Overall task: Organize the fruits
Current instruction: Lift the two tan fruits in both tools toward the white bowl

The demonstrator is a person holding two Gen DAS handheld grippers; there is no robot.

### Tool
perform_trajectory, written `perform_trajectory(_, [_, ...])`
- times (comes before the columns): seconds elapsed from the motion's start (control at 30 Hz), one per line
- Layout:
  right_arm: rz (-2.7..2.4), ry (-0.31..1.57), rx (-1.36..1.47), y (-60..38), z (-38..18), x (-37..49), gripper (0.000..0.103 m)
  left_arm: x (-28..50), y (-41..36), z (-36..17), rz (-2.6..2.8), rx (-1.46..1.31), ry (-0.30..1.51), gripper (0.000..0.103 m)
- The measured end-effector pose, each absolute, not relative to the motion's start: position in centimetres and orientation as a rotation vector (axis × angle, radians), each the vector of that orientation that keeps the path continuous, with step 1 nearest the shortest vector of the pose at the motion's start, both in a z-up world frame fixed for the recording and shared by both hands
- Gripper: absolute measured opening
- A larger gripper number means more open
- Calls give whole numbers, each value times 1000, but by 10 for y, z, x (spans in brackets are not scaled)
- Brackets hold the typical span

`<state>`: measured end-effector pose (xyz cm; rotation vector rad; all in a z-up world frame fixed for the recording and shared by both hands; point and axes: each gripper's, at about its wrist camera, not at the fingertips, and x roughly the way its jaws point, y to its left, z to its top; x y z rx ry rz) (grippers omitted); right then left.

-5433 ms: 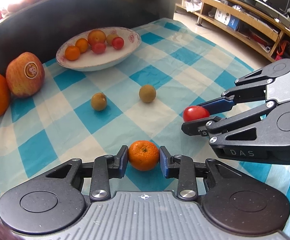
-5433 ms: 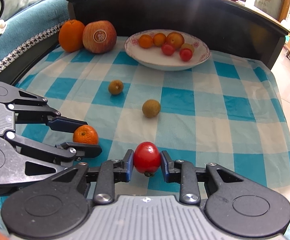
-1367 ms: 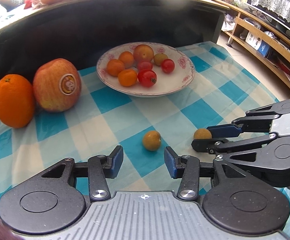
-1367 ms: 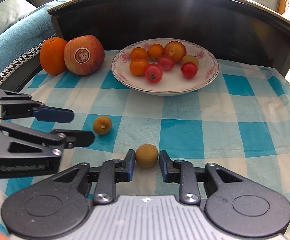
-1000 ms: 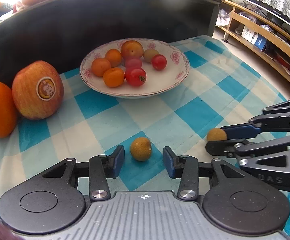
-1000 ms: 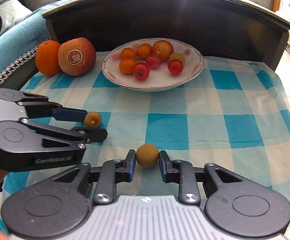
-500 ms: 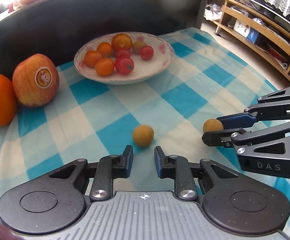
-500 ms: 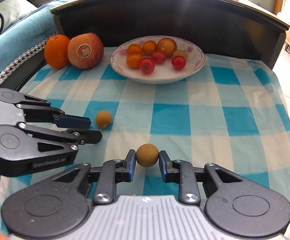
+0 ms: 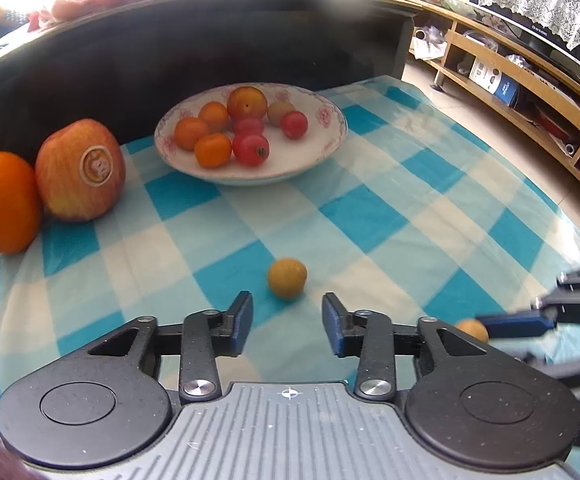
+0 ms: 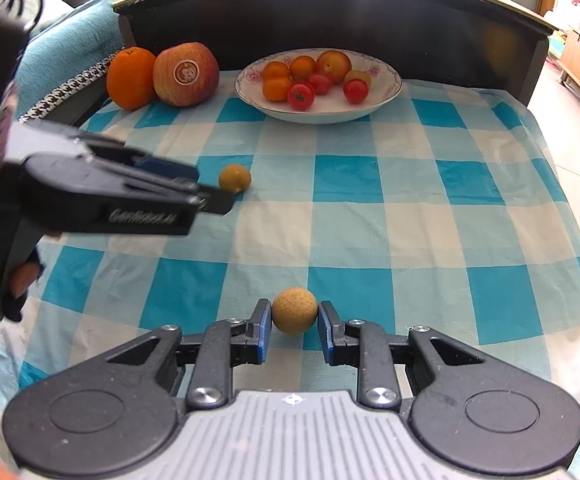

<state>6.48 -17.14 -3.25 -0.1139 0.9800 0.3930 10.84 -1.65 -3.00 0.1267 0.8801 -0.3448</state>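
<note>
A small brown fruit point(image 9: 287, 279) lies on the blue-checked cloth just ahead of my left gripper point(image 9: 287, 320), which is open and holds nothing. From the right wrist view the same fruit point(image 10: 235, 178) sits at the tips of the left gripper point(image 10: 206, 188). My right gripper point(image 10: 294, 330) is shut on a second brown fruit point(image 10: 294, 310), held over the near part of the cloth. In the left wrist view this fruit point(image 9: 472, 330) shows at the blurred right gripper point(image 9: 490, 326). The white flowered bowl point(image 9: 250, 178) at the back holds several small oranges and tomatoes.
A large apple point(image 9: 80, 170) and an orange point(image 9: 2, 202) stand left of the bowl point(image 10: 322, 116). A dark raised board point(image 10: 330, 12) closes off the back. The cloth drops away at the right edge, with wooden shelves point(image 9: 530, 92) beyond. A hand holds the left gripper's handle.
The left gripper's fingers have spread wider, with the loose fruit still just ahead of their tips. The right gripper has pulled back toward the near edge, still holding its fruit.
</note>
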Motion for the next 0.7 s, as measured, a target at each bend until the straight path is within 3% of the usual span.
perform_trajectory(0.2, [392, 985, -88, -173, -34, 70, 29, 123, -27, -39, -364, 158, 868, 56])
perform_trajectory(0.33, [392, 986, -94, -173, -38, 71, 29, 127, -29, -43, -374, 178, 874, 45])
perform_trajectory(0.4, [390, 985, -83, -174, -37, 70, 29, 128, -29, -41, -372, 167, 890, 31])
perform_trajectory(0.7, [389, 966, -113, -169, -33, 50, 29, 78, -15, -36, -363, 146, 940, 30])
